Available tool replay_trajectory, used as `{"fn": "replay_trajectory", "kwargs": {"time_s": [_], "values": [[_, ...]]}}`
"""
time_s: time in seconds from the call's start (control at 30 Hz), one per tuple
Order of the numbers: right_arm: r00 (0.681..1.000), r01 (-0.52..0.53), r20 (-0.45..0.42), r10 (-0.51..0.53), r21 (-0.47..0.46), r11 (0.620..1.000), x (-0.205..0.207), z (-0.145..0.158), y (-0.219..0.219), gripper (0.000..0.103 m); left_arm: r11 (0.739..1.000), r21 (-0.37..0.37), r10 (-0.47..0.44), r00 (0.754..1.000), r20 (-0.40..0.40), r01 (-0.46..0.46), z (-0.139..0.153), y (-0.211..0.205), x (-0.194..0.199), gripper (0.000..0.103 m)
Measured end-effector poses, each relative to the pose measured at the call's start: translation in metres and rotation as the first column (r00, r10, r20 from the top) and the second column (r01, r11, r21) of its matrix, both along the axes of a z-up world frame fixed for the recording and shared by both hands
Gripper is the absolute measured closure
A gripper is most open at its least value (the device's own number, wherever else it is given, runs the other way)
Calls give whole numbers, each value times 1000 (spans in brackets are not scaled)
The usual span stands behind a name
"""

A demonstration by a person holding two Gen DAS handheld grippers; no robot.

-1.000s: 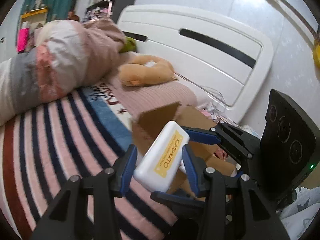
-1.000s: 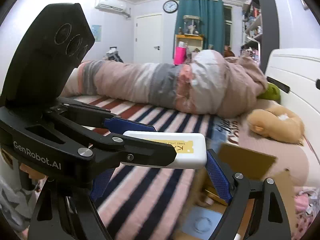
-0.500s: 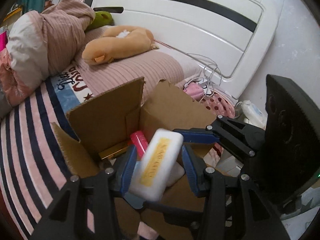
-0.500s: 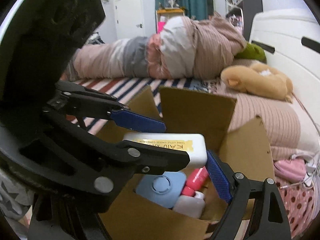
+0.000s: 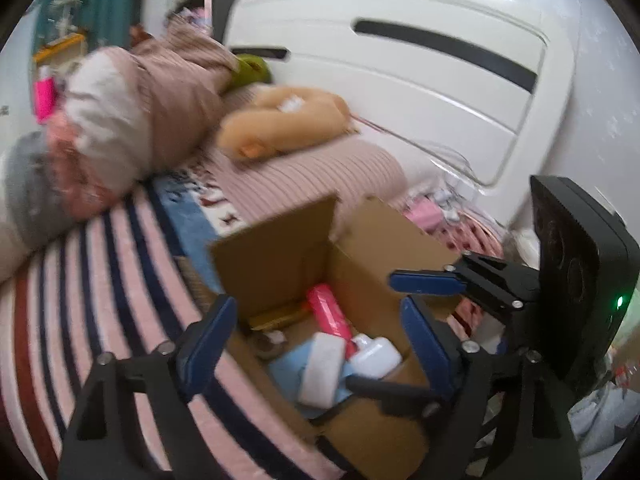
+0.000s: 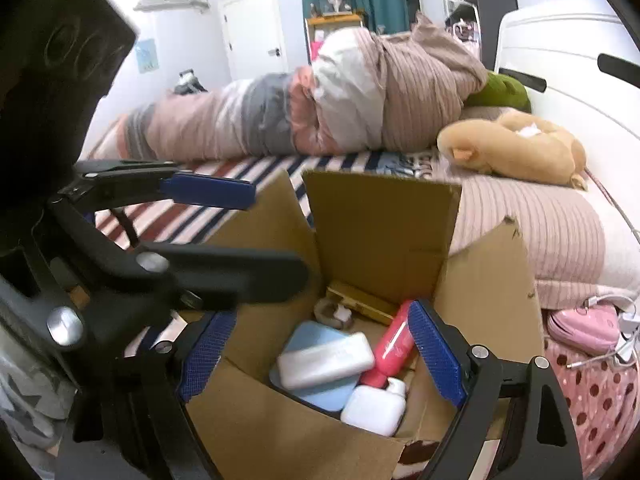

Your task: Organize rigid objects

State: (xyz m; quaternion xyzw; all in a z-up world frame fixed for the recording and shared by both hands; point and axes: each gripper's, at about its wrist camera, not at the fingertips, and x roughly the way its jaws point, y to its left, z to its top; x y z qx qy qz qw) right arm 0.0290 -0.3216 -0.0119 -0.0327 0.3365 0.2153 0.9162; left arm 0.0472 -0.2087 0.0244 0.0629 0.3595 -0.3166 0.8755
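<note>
The white case (image 6: 325, 360) that your left gripper (image 5: 320, 340) held half a second ago has left it and now lies inside the cardboard box (image 6: 384, 232), and both of your grippers are now spread wide.

The striped bed cover (image 5: 100, 300) fills the left of the scene, and the box stands on it with its flaps up. Far behind it you see the tan plush toy (image 6: 516, 148) on the pink ribbed blanket (image 6: 540, 224).

Your left gripper hangs over the near edge of the box, holding nothing. Your right gripper (image 6: 320, 352) is also wide and holds nothing.

In the box, the white case lies across a light blue flat case (image 6: 316, 340). To its right is a pink tube (image 6: 394, 344), and near it a small white bottle (image 6: 374, 408).
</note>
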Motion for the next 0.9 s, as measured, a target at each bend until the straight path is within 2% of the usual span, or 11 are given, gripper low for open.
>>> {"fn": "replay_trajectory", "kwargs": {"time_s": [0.1,0.2,0.3,0.5,0.7,0.9], "values": [[999,-25,42,24,22,999,-7,11,-1,17,996,-3,89,994,60,-89,12,20,-12,18],[994,-56,99,53,30,998,-16,24,1,17,983,-26,186,977,106,-184,20,46,-24,16],[984,-79,160,74,28,996,-26,33,5,12,960,-48,281,951,127,-277,24,69,-34,14],[963,-150,233,136,42,988,-40,45,15,11,903,-90,428,893,137,-419,19,110,-47,14],[957,-184,234,170,40,982,-44,42,26,11,873,-95,487,864,130,-478,10,128,-50,14],[957,-185,236,170,43,982,-44,42,27,11,869,-100,494,858,141,-484,12,131,-53,14]]}}
